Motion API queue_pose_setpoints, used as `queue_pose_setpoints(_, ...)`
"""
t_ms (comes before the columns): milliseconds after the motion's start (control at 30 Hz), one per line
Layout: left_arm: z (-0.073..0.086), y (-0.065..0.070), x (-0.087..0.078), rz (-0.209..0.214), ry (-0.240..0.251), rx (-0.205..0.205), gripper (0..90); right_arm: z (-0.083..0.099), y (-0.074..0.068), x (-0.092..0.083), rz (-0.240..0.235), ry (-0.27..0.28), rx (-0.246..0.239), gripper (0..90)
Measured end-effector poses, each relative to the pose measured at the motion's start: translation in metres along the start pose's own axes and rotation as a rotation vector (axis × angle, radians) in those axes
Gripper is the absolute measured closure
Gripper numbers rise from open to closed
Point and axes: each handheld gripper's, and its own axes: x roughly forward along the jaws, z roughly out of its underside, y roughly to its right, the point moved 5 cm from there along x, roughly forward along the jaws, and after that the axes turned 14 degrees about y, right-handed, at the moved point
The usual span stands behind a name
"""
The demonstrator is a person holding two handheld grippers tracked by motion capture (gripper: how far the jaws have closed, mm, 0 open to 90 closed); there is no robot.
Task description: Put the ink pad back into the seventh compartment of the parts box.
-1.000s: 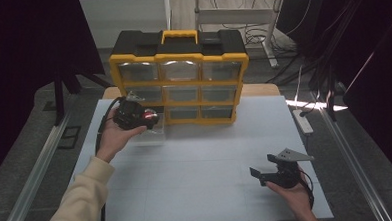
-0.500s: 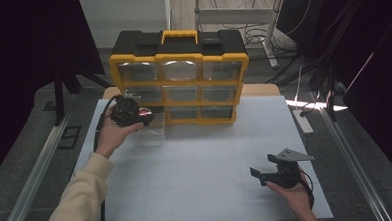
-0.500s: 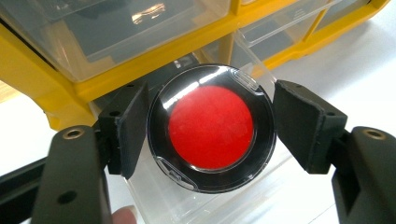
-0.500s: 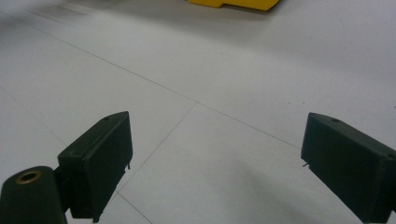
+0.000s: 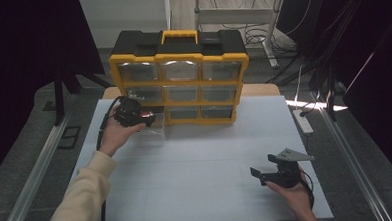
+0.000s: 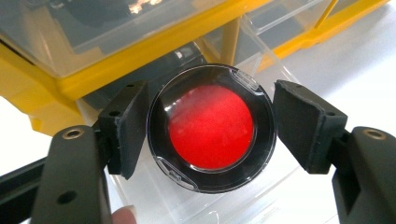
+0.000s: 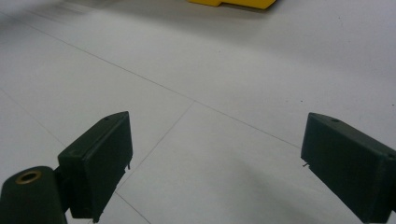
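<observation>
We hold our left tongs (image 6: pixel 210 135) clamped on a round black container with a clear lid and red contents (image 6: pixel 211 127), both pads pressing its rim. It hangs over a clear plastic drawer (image 5: pixel 152 132) pulled out onto the white bench (image 5: pixel 201 160), just before the yellow and black organiser case with clear drawers (image 5: pixel 180 76). Our right tongs (image 7: pixel 215 168) stand wide apart with nothing between them, low over the bench, well apart from the case.

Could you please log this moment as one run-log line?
left gripper: shut on round black red-centred container | over clear plastic drawer | right gripper: open, empty
</observation>
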Motion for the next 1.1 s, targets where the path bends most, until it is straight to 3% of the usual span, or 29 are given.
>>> queue_pose_setpoints(133, 0.002, 0.002, 0.004, -0.009, -0.019, 0.012, 30.2, 0.0, 0.0, 0.0, -0.001, 0.0, 0.002, 9.1)
queue_pose_setpoints(500, 0.001, 0.003, 0.007, -0.013, -0.012, 0.007, 26.9, 0.0, 0.0, 0.0, -0.006, 0.003, 0.013, 9.1)
queue_pose_setpoints(567, 0.0, 0.004, 0.006, 0.001, -0.01, 0.001, 16.5, 0.0, 0.0, 0.0, -0.006, 0.003, 0.012, 9.1)
queue_pose_setpoints(667, -0.001, 0.005, 0.002, 0.003, 0.004, -0.01, 11.7, 0.0, 0.0, 0.0, -0.006, 0.002, 0.011, 9.0)
queue_pose_setpoints(867, -0.003, 0.004, -0.009, 0.017, 0.038, -0.034, 11.2, 0.0, 0.0, 0.001, -0.004, 0.001, 0.014, 9.1)
queue_pose_setpoints(1100, -0.003, 0.008, -0.018, 0.076, 0.065, -0.06, 12.0, 0.0, 0.001, 0.001, -0.006, 0.003, 0.019, 9.1)
